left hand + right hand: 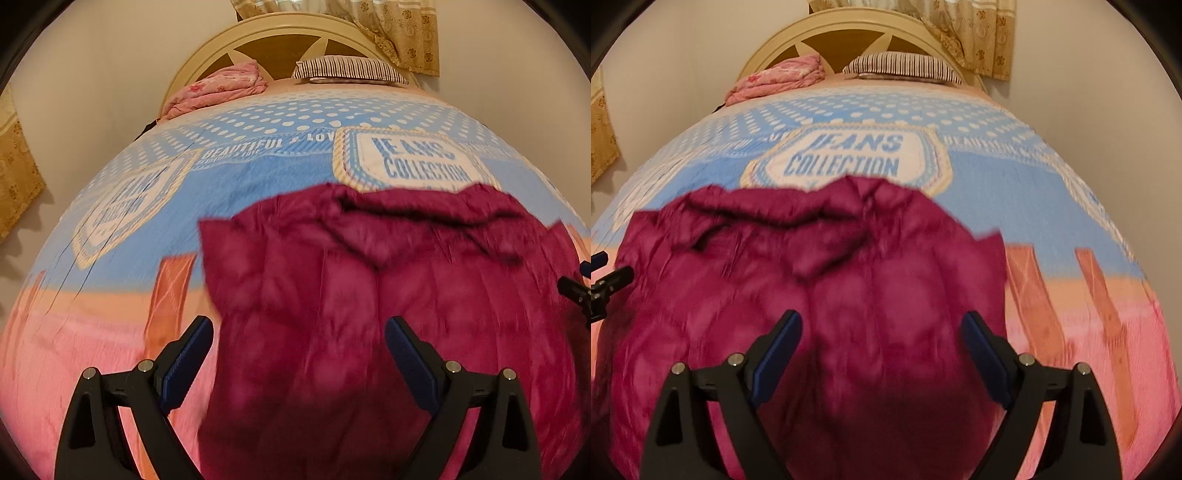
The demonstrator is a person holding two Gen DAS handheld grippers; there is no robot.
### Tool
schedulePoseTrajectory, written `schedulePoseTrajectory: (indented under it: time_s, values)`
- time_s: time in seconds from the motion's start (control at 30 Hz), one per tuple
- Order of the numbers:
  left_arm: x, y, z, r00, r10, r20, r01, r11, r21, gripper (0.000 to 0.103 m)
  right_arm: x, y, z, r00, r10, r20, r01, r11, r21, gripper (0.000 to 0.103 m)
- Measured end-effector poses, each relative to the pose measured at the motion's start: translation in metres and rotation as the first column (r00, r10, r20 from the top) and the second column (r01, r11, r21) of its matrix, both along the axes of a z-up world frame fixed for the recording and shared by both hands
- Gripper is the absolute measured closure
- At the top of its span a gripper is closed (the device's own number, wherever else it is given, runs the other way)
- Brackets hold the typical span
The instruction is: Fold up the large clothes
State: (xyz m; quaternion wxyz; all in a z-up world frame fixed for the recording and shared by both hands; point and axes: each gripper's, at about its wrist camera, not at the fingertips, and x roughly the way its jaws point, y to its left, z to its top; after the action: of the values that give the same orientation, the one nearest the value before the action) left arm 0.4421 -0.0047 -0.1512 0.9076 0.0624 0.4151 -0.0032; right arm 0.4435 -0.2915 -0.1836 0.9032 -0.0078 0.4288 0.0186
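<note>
Both tongs, left (299, 347) and right (882, 341), stand apart, gripping nothing. I see the maroon garment (369, 295) lying rumpled on the bed (258, 192), far edge bunched; folding looks barely begun. Near hem cut off; motion blur hides sleeves, seams.

Magenta plush garment (388, 295) (812, 288) lying spread on bed, filling lower centre of both frames; far edge rumpling into folds, straight side edges showing, surface blurring.
</note>
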Motion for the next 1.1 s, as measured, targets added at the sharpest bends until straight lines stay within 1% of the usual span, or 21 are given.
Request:
schedulePoseTrajectory:
  time_s: [0.03,0.13,0.23,0.4,0.5,0.6,0.73,0.8,0.93,1.03,1.1]
  values:
    - [-0.015,0.003,-0.001,1.0,0.004,0.008,-0.004,1.0,0.011,0.008,-0.007,-0.001,-0.001,1.0,-0.001,-0.005,0.001,1.0,0.003,0.013]
    - [-0.05,0.012,0.0,1.0,-0.009,0.011,0.01,1.0,-0.015,0.008,-0.034,-0.006,-0.004,1.0,-0.001,-0.011,0.001,1.0,0.001,0.013]
    - [-0.084,0.02,-0.001,1.0,-0.012,0.025,0.012,1.0,-0.009,0.008,-0.059,-0.009,-0.006,1.0,0.001,-0.019,-0.001,1.0,-0.001,0.013]
    - [-0.13,0.032,-0.007,1.0,-0.008,0.014,0.009,0.999,-0.035,0.008,-0.1,-0.009,-0.011,1.0,0.001,-0.017,-0.001,1.0,-0.01,0.013]
    - [-0.149,0.039,-0.009,1.0,-0.005,0.011,0.005,0.999,-0.041,0.008,-0.123,-0.009,-0.015,1.0,-0.001,-0.02,0.001,1.0,-0.028,0.013]
    - [-0.167,0.046,-0.014,1.0,-0.001,-0.008,0.0,0.999,-0.039,0.008,-0.146,-0.01,-0.017,1.0,-0.007,-0.02,0.007,0.999,-0.032,0.013]
    - [-0.195,0.056,-0.023,1.0,0.004,-0.023,-0.005,0.999,-0.042,0.008,-0.174,-0.016,-0.028,0.999,-0.017,-0.043,0.016,0.999,-0.031,0.012]
    - [-0.207,0.059,-0.026,1.0,0.005,-0.028,-0.007,0.999,-0.053,0.008,-0.186,-0.018,-0.031,0.999,-0.029,-0.042,0.028,0.999,-0.038,0.012]
    - [-0.232,0.061,-0.034,0.999,-0.002,-0.039,0.0,0.998,-0.059,0.008,-0.208,-0.023,-0.033,0.998,-0.044,-0.041,0.043,0.999,-0.022,0.012]
    - [-0.251,0.061,-0.039,0.999,-0.01,-0.045,0.007,0.998,-0.059,0.008,-0.222,-0.022,-0.033,0.998,-0.043,-0.035,0.042,0.999,-0.025,0.012]
    - [-0.262,0.064,-0.042,0.999,-0.013,-0.052,0.009,0.997,-0.072,0.008,-0.233,-0.021,-0.034,0.999,-0.036,-0.033,0.036,0.999,-0.021,0.012]
